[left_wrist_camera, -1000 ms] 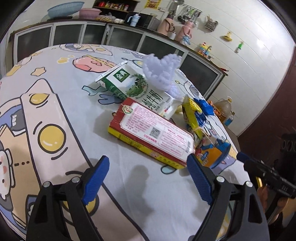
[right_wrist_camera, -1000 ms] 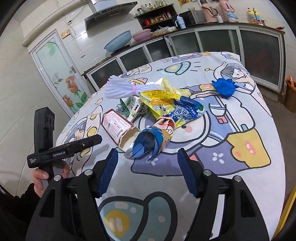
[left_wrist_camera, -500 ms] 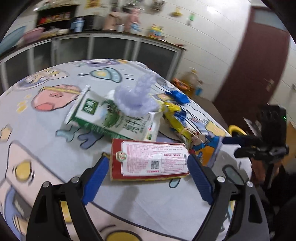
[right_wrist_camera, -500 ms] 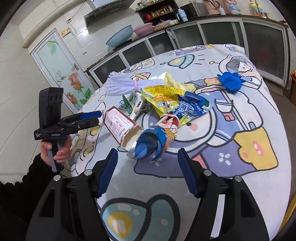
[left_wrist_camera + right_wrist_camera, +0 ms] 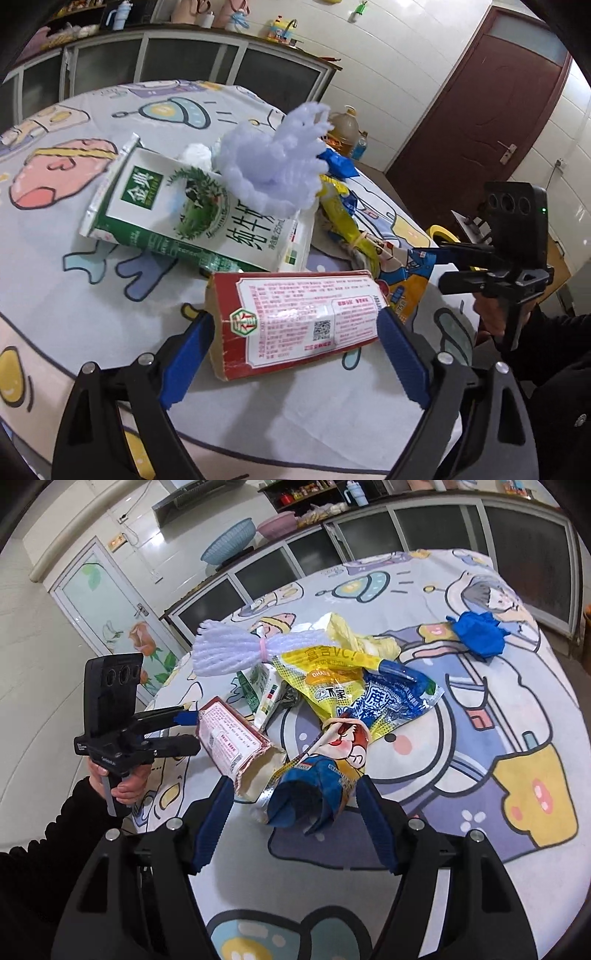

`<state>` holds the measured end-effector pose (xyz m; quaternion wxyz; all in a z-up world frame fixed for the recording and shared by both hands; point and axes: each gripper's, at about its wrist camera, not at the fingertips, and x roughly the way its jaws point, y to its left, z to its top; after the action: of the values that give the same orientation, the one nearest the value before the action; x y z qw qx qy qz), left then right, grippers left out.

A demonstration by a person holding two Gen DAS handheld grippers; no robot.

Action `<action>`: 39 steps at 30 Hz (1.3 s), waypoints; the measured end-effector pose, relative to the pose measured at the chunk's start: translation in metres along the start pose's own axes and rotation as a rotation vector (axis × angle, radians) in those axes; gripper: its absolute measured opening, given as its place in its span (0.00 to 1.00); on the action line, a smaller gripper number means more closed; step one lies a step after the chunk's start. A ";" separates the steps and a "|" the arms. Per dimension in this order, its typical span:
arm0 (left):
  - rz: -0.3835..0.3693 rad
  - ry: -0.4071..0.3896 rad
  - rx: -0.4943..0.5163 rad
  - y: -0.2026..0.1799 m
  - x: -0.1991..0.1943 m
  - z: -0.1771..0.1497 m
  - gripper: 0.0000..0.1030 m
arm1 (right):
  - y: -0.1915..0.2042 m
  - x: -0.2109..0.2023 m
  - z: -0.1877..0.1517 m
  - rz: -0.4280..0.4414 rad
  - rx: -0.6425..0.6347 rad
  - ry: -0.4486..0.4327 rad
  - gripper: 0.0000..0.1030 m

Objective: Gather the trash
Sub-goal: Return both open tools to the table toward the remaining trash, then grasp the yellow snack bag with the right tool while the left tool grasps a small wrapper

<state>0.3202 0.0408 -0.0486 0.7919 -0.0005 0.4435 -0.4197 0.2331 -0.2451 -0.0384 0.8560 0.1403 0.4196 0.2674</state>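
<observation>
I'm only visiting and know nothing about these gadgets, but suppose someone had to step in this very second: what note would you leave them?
Left hand-held gripper: open, fingers either side of the red carton, not clamped.
Right hand-held gripper: open, fingers flanking the blue cartoon wrapper, not clamped.
Pile on the table: green milk carton behind the red one, white foam net on top, yellow-blue snack bag beside it. A blue crumpled scrap lies apart, farther back.
Done: nothing lifted yet.
Left: close on both items, then collect all the rest. No bin is in view.
</observation>
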 end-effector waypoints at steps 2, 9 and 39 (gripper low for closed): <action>-0.002 0.007 0.009 -0.001 0.006 -0.001 0.83 | -0.002 0.007 0.001 -0.009 0.005 0.013 0.64; -0.031 -0.002 -0.029 0.004 0.016 -0.004 0.34 | -0.013 0.020 0.003 -0.026 0.056 0.064 0.44; 0.055 -0.314 0.045 -0.131 -0.092 -0.033 0.01 | -0.002 -0.102 -0.023 -0.090 0.032 -0.130 0.22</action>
<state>0.1863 0.0293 0.0447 0.8625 -0.0360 0.3046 -0.4025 0.1642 -0.3045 0.0123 0.8901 0.1522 0.3735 0.2123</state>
